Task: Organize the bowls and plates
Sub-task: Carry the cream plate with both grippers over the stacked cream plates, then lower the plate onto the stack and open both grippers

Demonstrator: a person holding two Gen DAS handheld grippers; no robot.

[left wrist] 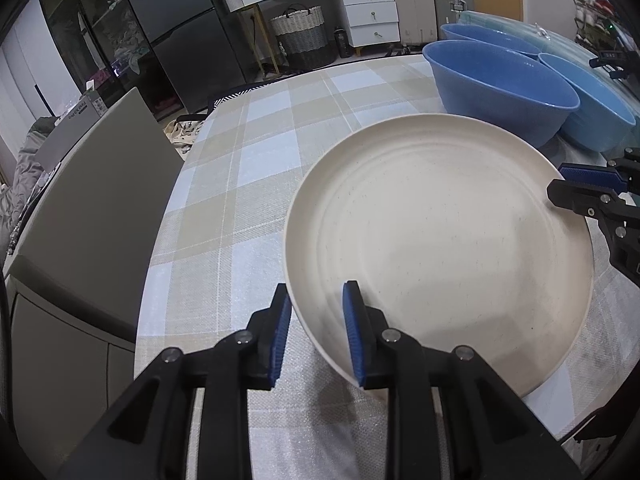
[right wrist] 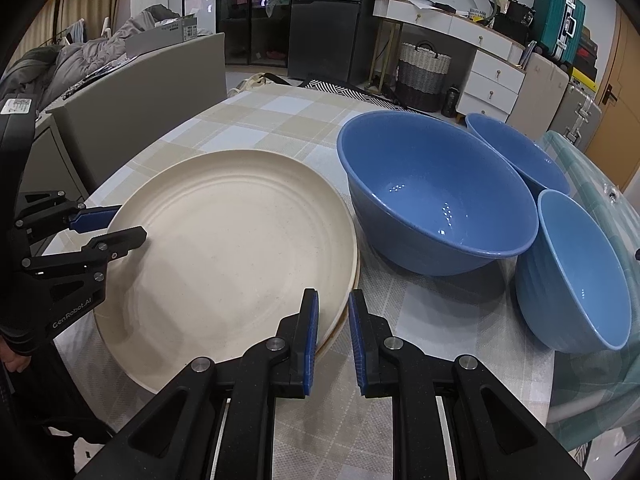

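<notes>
A large cream plate (left wrist: 440, 240) (right wrist: 224, 248) lies on a second cream plate, whose rim (right wrist: 347, 316) peeks out beneath it. My left gripper (left wrist: 316, 286) (right wrist: 130, 222) straddles the top plate's near-left rim; its jaws stand slightly apart, with slack around the rim. My right gripper (right wrist: 334, 294) (left wrist: 556, 181) is shut on the opposite rim, one finger inside and one outside. Right of the plates sit a big dark blue bowl (right wrist: 432, 200) (left wrist: 500, 84), another dark blue bowl (right wrist: 520, 152) behind it, and a light blue bowl (right wrist: 576, 272) (left wrist: 592, 100).
The table wears a beige and pale blue check cloth (left wrist: 248, 152). A grey chair back (left wrist: 100, 184) stands close along its left edge. A folded teal cloth (right wrist: 592, 168) lies past the bowls at the right. A person's hand (right wrist: 16, 360) shows at the far left.
</notes>
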